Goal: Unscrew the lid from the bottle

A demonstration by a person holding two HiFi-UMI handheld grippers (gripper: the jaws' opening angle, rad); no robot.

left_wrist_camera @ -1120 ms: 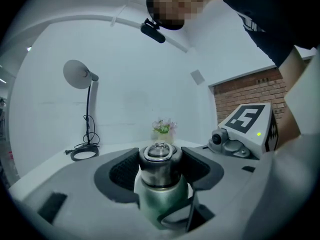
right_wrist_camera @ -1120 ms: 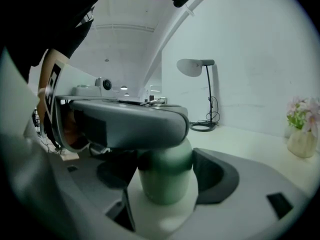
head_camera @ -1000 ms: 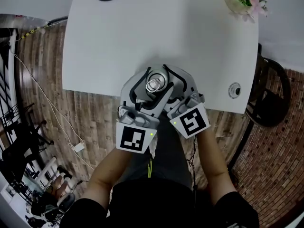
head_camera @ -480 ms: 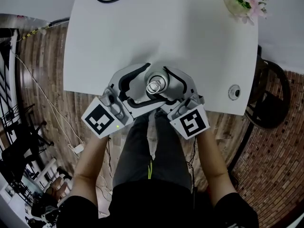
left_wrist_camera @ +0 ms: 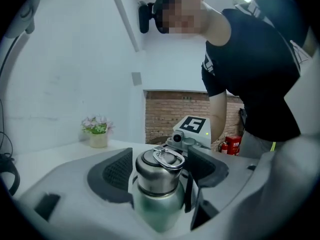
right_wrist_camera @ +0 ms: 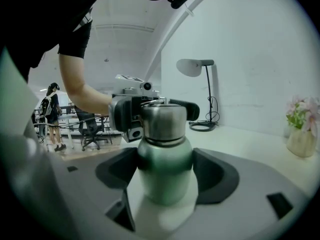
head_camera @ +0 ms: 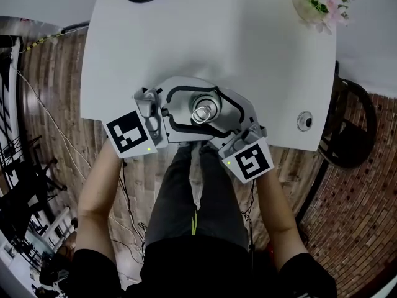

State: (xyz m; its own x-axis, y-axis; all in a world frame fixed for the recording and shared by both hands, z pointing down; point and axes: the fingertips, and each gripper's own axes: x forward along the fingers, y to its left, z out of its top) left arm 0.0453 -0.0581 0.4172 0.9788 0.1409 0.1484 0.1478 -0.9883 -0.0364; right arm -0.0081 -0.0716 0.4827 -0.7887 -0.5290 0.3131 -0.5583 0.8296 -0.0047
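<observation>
On table (head_camera: 248,42), right claw (right_wrist_camera: 166,174) pinching bottle (right_wrist_camera: 165,156), left claw (left_wrist_camera: 160,170) just spread around lid (left_wrist_camera: 158,176)

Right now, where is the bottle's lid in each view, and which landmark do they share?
Head view: lid at the centre, seen from above.
Left gripper view: lid low, centre.
Right gripper view: lid at the centre, on the green bottle.
Shared landmark: flower pot, top right in head view, left in left gripper view, right edge in right gripper view.

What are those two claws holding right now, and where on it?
The right claw grips the green bottle by its body. The left claw, jaws just opened, stands round the lid without pressing it.
</observation>
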